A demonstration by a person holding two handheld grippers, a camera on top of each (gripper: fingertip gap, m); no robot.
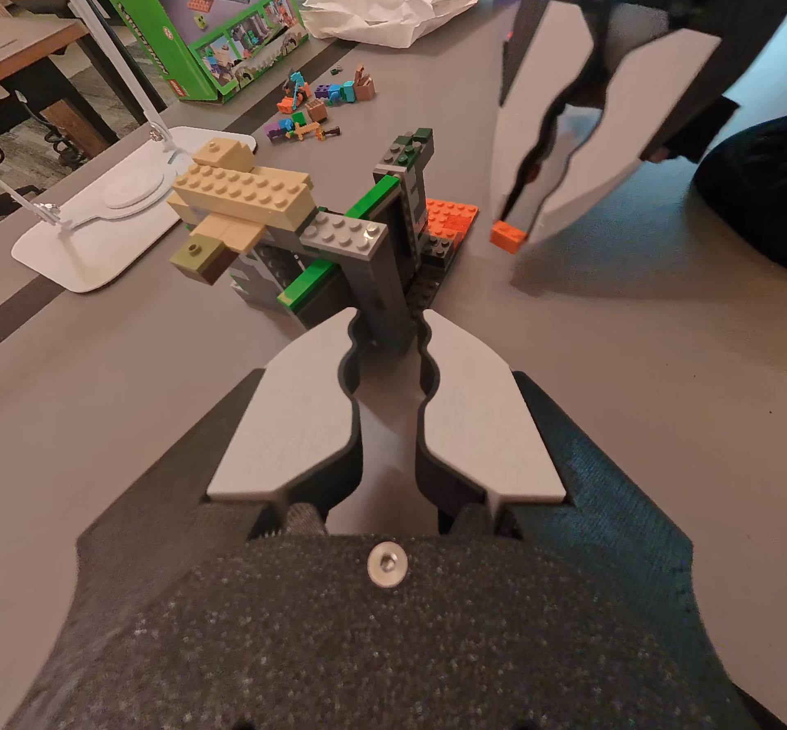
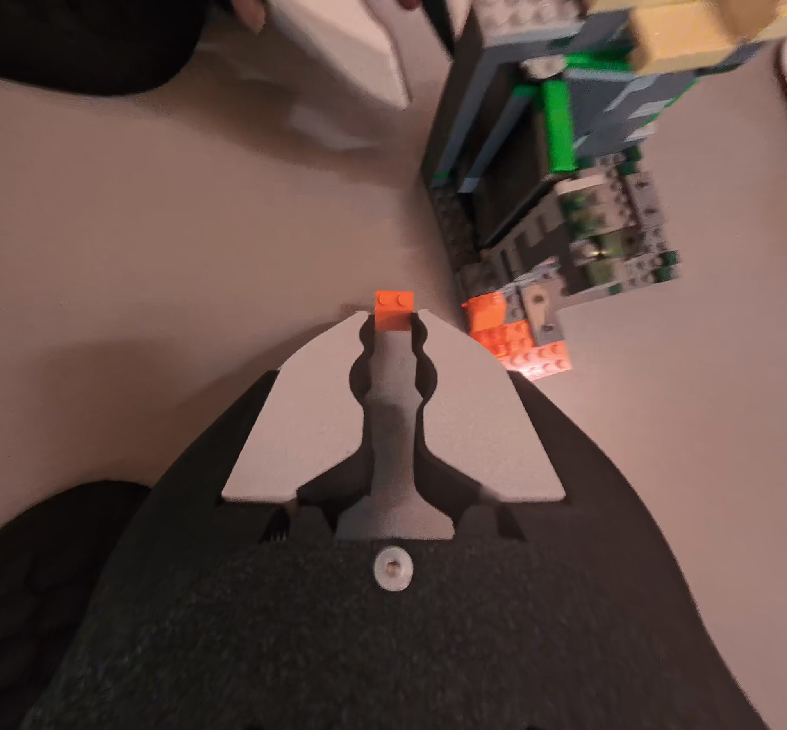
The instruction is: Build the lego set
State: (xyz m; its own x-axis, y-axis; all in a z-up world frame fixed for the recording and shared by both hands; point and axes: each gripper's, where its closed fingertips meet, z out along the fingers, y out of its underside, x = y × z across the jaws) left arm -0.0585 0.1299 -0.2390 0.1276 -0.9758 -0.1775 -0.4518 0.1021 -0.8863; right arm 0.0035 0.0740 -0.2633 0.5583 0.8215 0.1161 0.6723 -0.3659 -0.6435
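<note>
The partly built lego model point(image 1: 340, 237), grey and dark with green strips, a tan top and an orange plate point(image 1: 451, 216) at its far side, stands on the grey table point(image 1: 127, 369). My left gripper point(image 1: 389, 322) is closed around the model's near grey column. My right gripper point(image 1: 517, 220) hangs to the right of the model, shut on a small orange brick point(image 1: 509, 237) just above the table. In the right wrist view the orange brick point(image 2: 394, 311) sits between my right gripper's tips point(image 2: 392, 316), left of the model's point(image 2: 553, 156) orange corner point(image 2: 519, 343).
Loose coloured pieces point(image 1: 315, 109) lie behind the model. A green lego box point(image 1: 191, 16) and crumpled white paper point(image 1: 396, 3) are at the back. A white stand base point(image 1: 98, 224) is on the left. A black object point(image 1: 745, 199) lies at the right. My hands' fingertips stand some 10 cm from each other. The orange plate point(image 1: 451, 216) is about 6 cm from my right fingertips and 12 cm from my left. The right camera catches it too, in the right wrist view point(image 2: 507, 353).
</note>
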